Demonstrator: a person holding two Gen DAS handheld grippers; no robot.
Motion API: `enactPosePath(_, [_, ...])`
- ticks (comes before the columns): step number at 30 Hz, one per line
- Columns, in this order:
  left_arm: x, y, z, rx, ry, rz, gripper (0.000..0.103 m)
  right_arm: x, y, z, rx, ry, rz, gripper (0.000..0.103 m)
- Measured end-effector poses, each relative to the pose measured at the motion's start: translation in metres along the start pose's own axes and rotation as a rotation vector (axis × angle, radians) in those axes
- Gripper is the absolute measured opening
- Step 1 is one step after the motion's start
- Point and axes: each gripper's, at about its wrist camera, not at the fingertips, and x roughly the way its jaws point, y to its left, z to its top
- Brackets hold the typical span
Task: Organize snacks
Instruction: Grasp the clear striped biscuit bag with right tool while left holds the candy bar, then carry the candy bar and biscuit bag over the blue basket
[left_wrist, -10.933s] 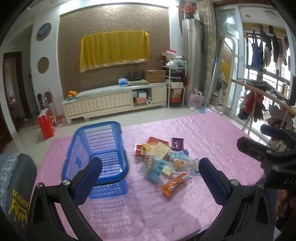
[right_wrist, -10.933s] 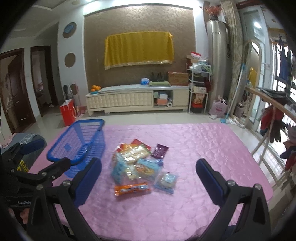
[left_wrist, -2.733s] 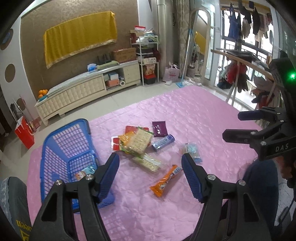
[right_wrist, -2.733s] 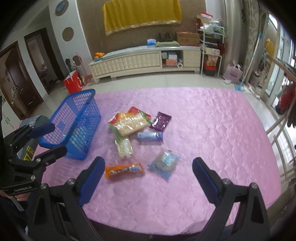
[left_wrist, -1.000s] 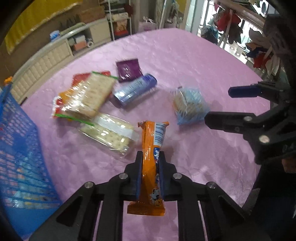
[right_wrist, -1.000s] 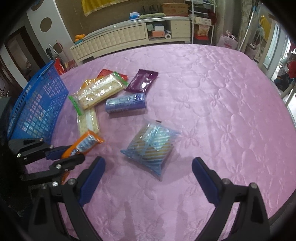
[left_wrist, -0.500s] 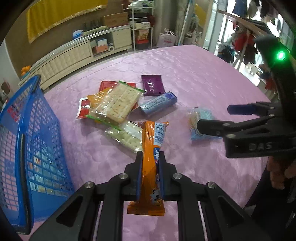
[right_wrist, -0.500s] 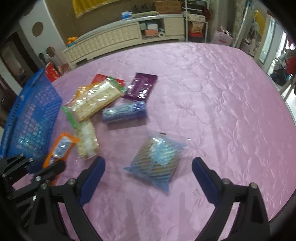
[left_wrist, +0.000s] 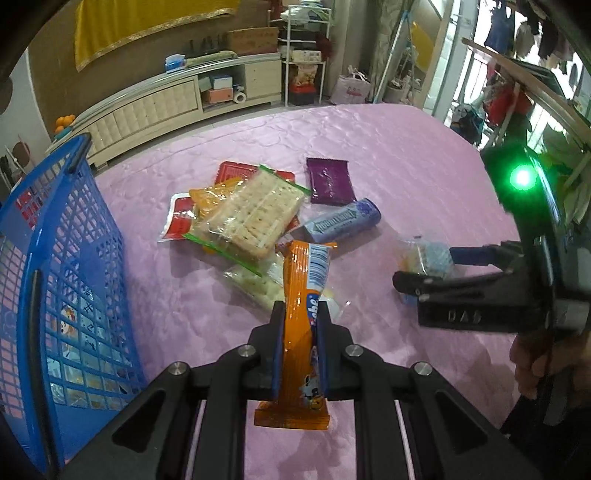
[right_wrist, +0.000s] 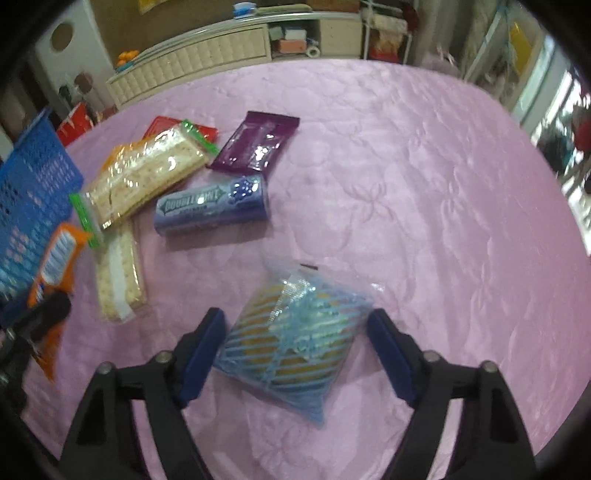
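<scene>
While left tongs (left_wrist: 300, 332) grip orange packet (left_wrist: 303, 295) | right tongs (right_wrist: 295, 354) closing, astride blue bag (right_wrist: 295, 339), not pressing

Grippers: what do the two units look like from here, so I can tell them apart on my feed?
Both alike: black angular frames with silver bolts and blue finger pads. The left gripper shows nothing more. The right gripper, seen from the left wrist camera, has raised "DAS" lettering and a green light.

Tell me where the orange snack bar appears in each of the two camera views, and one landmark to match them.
Left wrist view: the orange snack bar is at bottom centre, clamped upright in the left gripper.
Right wrist view: the bar is at the far left edge, beside the blue basket.
Shared landmark: the purple gum pack.
</scene>
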Motion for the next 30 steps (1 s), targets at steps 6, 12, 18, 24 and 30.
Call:
enactPosePath(6, [-0.005,0.002,-0.002,-0.002,-0.001,0.008,0.013,-0.012,0.004,-0.009,-0.045,-0.025,0.030,0.059])
enactPosePath(12, [-0.031,-0.005,-0.005,0.005,-0.028,-0.004,0.013,-0.050,0.004,-0.020,-0.038,-0.073,0.089,0.059])
enactPosePath(18, [-0.070,-0.009,-0.008,-0.002,-0.083,-0.004,0.013,-0.102,0.010,-0.029,-0.047,-0.144,0.142,0.059])
enactPosePath(24, [-0.113,-0.009,-0.014,0.002,-0.152,0.006,0.013,-0.147,0.027,-0.029,-0.086,-0.231,0.165,0.059])
enactPosePath(30, [-0.151,0.000,-0.023,-0.007,-0.202,0.025,0.013,-0.180,0.053,-0.029,-0.142,-0.303,0.189,0.059])
